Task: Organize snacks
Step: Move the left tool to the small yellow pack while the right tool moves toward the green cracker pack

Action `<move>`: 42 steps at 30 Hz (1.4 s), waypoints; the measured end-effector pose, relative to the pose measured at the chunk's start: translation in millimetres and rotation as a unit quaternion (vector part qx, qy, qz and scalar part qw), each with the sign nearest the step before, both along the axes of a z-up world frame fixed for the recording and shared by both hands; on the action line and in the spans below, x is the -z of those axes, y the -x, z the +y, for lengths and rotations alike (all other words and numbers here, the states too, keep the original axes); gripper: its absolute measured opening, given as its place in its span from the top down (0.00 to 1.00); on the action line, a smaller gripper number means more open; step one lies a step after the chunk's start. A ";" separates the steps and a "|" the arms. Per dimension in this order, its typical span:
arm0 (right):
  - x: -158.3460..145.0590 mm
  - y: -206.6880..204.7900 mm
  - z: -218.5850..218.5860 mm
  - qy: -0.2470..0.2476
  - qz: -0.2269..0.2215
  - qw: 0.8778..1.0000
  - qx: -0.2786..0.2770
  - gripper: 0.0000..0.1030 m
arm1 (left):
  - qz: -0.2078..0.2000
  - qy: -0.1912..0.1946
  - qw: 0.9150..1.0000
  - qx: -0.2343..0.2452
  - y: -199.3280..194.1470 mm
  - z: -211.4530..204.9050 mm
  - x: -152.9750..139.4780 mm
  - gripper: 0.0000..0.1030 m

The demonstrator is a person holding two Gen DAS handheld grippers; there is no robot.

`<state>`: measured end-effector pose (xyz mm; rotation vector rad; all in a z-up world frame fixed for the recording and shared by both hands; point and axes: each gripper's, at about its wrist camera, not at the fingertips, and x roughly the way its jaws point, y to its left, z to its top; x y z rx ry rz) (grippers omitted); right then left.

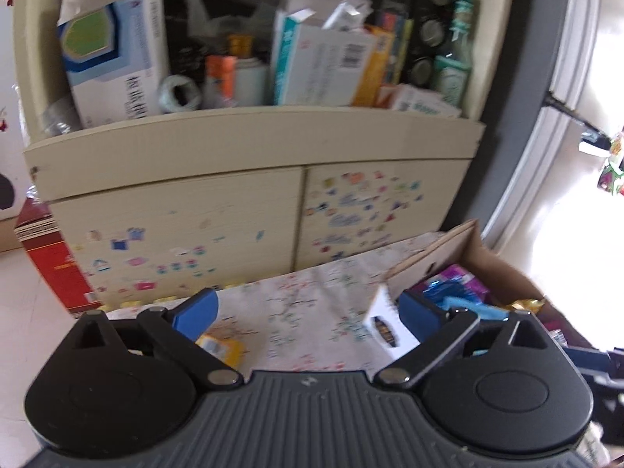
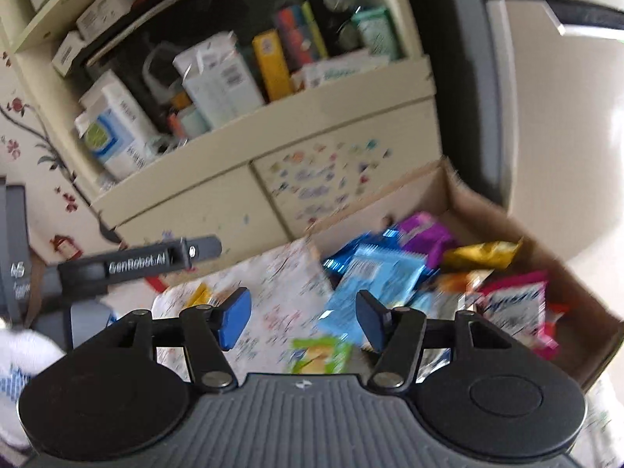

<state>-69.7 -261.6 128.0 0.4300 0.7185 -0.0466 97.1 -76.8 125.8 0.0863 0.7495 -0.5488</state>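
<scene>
A cardboard box on the floral tablecloth holds several snack packets: blue, purple, gold, pink and white. The box also shows in the left wrist view. A green packet lies on the cloth below my right gripper, which is open and empty. My left gripper is open and empty above the cloth; a small white box sits by its right finger and a yellow packet under its left finger.
A cream cabinet stands behind the table, its open shelf crowded with boxes and bottles, its doors covered in stickers. A red carton stands on the floor at the left. The left gripper's body shows in the right wrist view.
</scene>
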 end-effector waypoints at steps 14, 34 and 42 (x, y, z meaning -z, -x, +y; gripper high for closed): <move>45.3 -9.4 69.9 0.027 0.084 0.995 -0.056 0.30 | 0.033 -0.036 0.997 -0.065 -48.8 46.1 39.5 0.04; 97.8 -31.3 93.5 0.095 0.146 0.985 -0.009 0.28 | 0.085 -0.082 0.978 -0.173 -105.5 30.6 118.1 0.04; 111.0 -44.2 88.3 0.114 0.150 0.982 0.005 0.24 | 0.101 -0.103 0.972 -0.184 -108.0 30.2 138.0 0.04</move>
